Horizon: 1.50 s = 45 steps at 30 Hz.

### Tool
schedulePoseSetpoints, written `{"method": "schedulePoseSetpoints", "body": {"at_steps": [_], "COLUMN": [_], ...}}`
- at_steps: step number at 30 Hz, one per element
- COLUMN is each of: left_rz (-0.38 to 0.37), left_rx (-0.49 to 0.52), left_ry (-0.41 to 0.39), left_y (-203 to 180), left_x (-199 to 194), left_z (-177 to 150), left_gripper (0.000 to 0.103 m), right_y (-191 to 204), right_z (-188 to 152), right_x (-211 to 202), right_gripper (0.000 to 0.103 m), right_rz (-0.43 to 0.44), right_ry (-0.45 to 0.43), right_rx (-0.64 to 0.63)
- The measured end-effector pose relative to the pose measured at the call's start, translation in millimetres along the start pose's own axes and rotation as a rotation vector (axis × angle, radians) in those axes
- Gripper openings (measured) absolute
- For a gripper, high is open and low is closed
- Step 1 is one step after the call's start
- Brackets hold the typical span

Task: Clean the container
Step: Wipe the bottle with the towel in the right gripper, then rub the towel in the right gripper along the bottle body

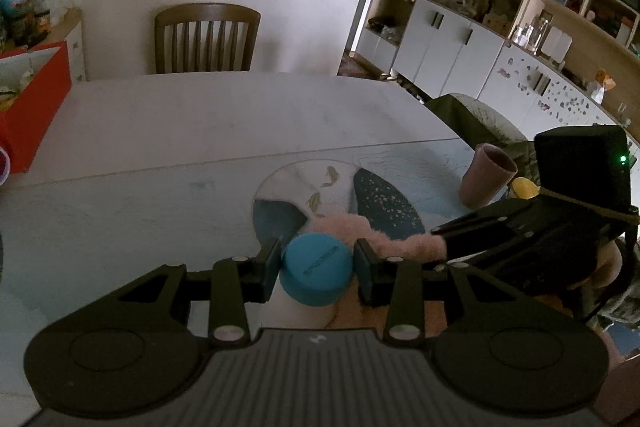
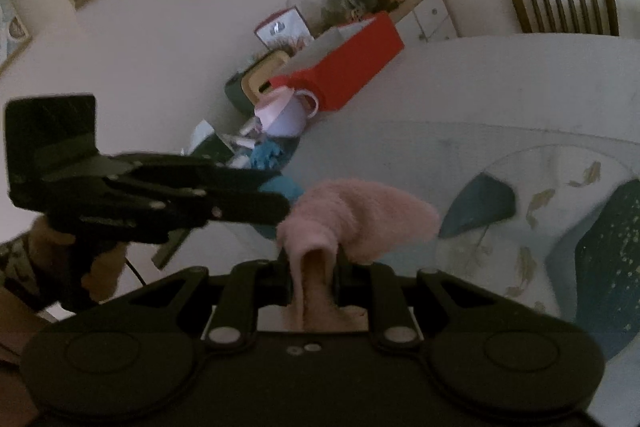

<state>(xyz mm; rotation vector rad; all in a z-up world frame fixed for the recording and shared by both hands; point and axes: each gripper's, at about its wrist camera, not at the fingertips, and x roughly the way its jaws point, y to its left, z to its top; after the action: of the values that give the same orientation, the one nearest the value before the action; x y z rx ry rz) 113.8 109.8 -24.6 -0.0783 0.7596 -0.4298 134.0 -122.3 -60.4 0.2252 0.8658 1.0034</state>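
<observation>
A blue round container [image 1: 316, 273] is clamped bottom-up between the two fingers of my left gripper [image 1: 317, 269], held above the table. A fluffy pink cloth [image 1: 404, 243] presses against its right side. My right gripper [image 2: 312, 263] is shut on that pink cloth [image 2: 360, 215], which folds out ahead of the fingers. In the right wrist view the left gripper [image 2: 276, 205] comes in from the left, and only a bit of the blue container [image 2: 282, 187] shows behind the cloth. In the left wrist view the right gripper [image 1: 440, 233] enters from the right.
A placemat [image 1: 340, 195] with fish art covers the table [image 1: 200, 123]. A brown cup [image 1: 486, 175] and something yellow [image 1: 526, 187] stand at the right. A red box [image 2: 356, 55], a white mug [image 2: 292, 115] and clutter sit at the table's far side. A wooden chair [image 1: 206, 37] stands behind.
</observation>
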Motion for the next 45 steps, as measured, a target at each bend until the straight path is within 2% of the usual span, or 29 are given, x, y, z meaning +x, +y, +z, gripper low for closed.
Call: {"method": "schedulePoseSetpoints", "body": {"at_steps": [10,18,21,25,30,33,38,43,45], "left_rz": [-0.001,-0.001,-0.002,-0.004,-0.007,-0.017,-0.024,-0.03,-0.032], "left_rx": [-0.009,-0.009,-0.005,-0.008,-0.039,-0.042,-0.02,-0.016,-0.018], "left_ry": [-0.001,0.0,0.001,0.001,0.021,0.035,0.043,0.051,0.053], "left_y": [4,5,5,6,13,15,12,13,14], "left_x": [-1,-1,-1,1,12,20,28,34,35], "left_z": [0,2,2,3,18,27,35,43,44], "left_gripper": [0.039,0.039,0.039,0.039,0.039,0.039,0.039,0.039,0.039], "right_y": [-3,-5,-6,-2,3,5,19,48,58], "right_z": [2,-5,-9,-25,-29,-25,-17,4,9], "right_x": [18,47,60,80,66,43,7,-3,-2], "right_gripper": [0.016,0.016,0.016,0.017,0.017,0.016,0.016,0.016,0.016], "right_rz": [-0.033,-0.105,-0.16,-0.304,-0.364,-0.349,-0.276,-0.168,-0.16], "right_ry": [0.079,0.18,0.226,0.298,0.248,0.185,0.081,-0.008,-0.034], "right_rx": [-0.048,-0.095,-0.123,-0.253,-0.26,-0.211,-0.139,-0.147,-0.166]}}
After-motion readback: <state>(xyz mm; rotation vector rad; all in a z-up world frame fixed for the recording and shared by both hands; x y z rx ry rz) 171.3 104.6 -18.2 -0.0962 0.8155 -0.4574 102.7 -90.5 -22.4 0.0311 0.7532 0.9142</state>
